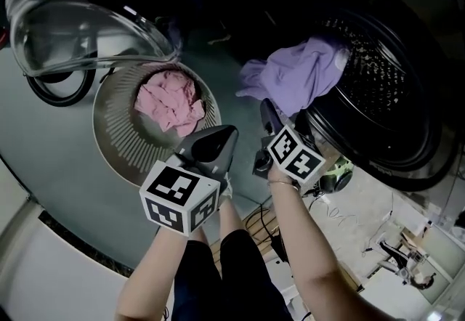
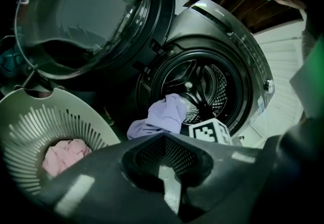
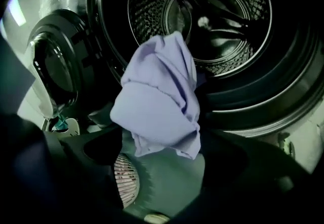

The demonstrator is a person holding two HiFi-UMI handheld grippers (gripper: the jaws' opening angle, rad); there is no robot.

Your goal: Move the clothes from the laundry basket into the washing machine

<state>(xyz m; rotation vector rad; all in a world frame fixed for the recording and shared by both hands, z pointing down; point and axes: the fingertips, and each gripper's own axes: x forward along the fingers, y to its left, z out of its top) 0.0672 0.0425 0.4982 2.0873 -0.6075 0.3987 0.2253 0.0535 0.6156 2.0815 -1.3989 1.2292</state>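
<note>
Right gripper (image 3: 167,167), jaws spread wide, hangs at the washer (image 1: 407,131) mouth. A lilac cloth (image 1: 298,76) drapes over the drum's rim, its lower edge between the jaws but not pressed. I hold the left gripper (image 1: 224,136) pinched together and empty, near the basket (image 1: 109,145), where a pink cloth (image 1: 171,105) lies.

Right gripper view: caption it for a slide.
A lilac garment hangs over the washing machine's door rim, ahead of the open right gripper.

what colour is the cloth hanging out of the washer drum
A plain light purple cloth garment, clearest in the right gripper view.
</note>
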